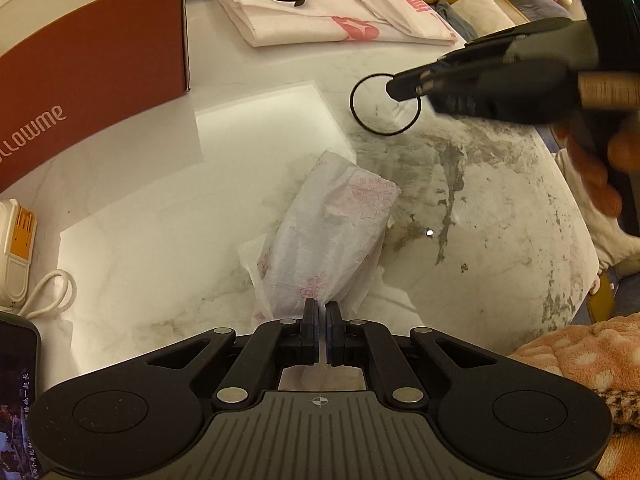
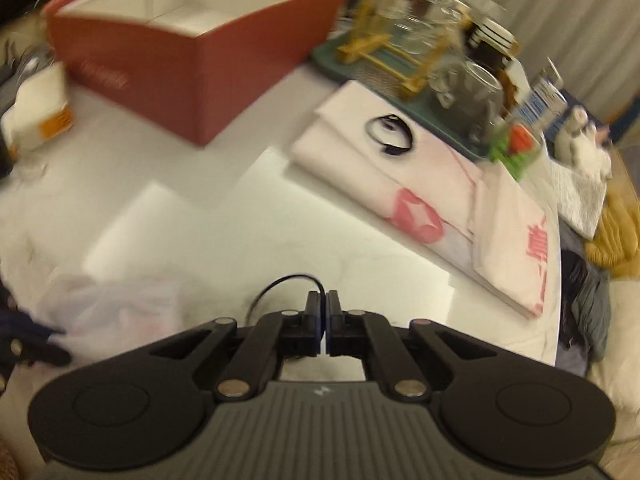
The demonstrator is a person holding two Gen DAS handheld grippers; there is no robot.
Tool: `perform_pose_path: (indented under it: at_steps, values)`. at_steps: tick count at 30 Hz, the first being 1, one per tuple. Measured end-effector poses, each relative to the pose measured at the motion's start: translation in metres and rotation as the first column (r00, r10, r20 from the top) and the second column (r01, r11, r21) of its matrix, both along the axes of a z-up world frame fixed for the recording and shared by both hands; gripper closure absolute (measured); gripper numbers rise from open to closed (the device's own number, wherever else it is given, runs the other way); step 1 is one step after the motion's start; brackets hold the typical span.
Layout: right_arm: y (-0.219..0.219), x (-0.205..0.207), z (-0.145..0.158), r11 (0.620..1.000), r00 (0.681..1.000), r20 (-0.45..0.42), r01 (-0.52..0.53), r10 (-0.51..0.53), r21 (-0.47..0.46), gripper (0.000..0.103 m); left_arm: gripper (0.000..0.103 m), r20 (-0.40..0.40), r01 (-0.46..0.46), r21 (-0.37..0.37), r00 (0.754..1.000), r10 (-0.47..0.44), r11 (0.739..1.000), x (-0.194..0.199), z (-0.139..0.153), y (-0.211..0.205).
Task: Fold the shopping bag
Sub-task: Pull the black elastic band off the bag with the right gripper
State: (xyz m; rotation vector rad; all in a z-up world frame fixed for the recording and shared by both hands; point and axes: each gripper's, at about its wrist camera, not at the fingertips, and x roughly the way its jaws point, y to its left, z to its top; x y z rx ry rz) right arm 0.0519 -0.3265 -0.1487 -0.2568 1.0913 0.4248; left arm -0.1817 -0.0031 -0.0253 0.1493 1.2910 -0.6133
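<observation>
Left tongs [image 1: 321,312] pinch the printed bag [image 1: 332,236]; red box [image 1: 92,76] reads "LLOWME".

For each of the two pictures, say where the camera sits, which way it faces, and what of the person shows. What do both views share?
Left wrist: on the left gripper, facing steeply down at the folded plastic bag it pinches; the right gripper and fingers show.
Right wrist: on the right gripper, facing down and across the table, shut on the black ring; blurred.
Shared: red box, folded pink bags, marble table.
</observation>
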Motion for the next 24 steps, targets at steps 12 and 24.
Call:
perform_pose_path:
  at_steps: [12, 24]
  values:
    - [-0.061, 0.076, -0.002, 0.951, 0.965, -0.087, 0.259, -0.247, 0.171, 0.049, 0.100, -0.043, -0.077, -0.064, 0.996, 0.074, 0.995, 0.042, -0.042, -0.076]
    - [-0.092, -0.003, 0.017, 0.915, 0.963, -0.048, 0.268, -0.266, 0.301, 0.026, 0.099, -0.102, -0.259, -0.244, 0.965, 0.241, 0.935, 0.047, -0.022, -0.071]
